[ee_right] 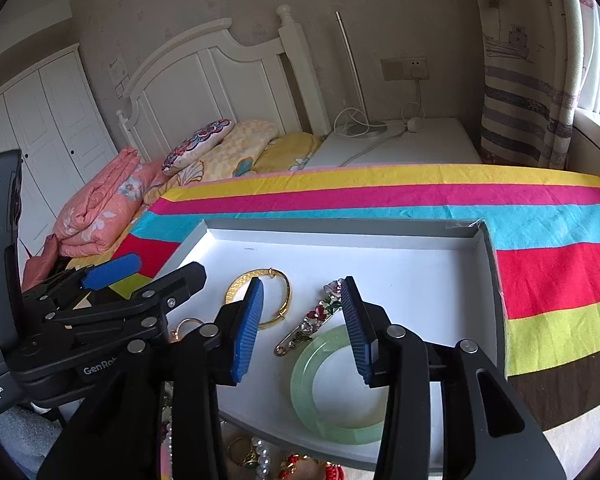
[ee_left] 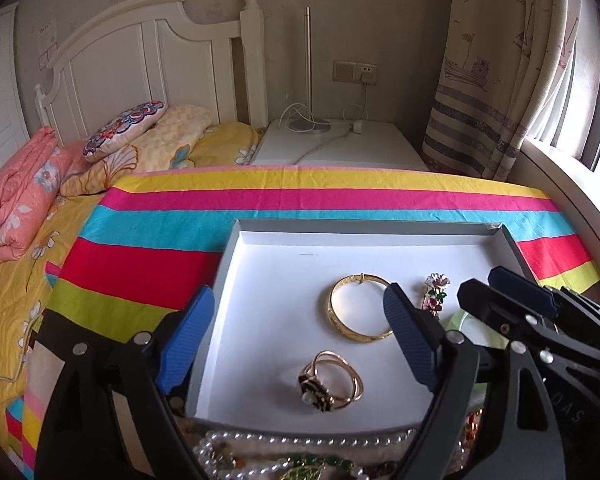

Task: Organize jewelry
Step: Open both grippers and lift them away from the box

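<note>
A white shallow tray (ee_left: 340,226) with a grey rim lies on a striped cloth. In it are a gold bangle (ee_left: 356,308), a cluster of gold rings (ee_left: 332,380), a flowered brooch (ee_left: 434,292) and a pale green bangle (ee_right: 332,392). My left gripper (ee_left: 296,340) hangs open over the tray's left part, its jaws wide, with the rings lying below the gap and untouched. My right gripper (ee_right: 303,328) is open above the brooch (ee_right: 316,316) and the green bangle, its pads (ee_right: 248,328) pressing on nothing. The gold bangle (ee_right: 278,280) sits behind its left finger.
Loose jewelry lies in front of the tray: a pearl necklace (ee_left: 300,440), green pieces (ee_left: 312,462), red beads (ee_right: 332,472). The striped cloth (ee_left: 300,196) extends beyond the tray. Behind are a bed with folded quilts (ee_left: 16,200), a white nightstand (ee_left: 340,144) and a curtain (ee_left: 480,80).
</note>
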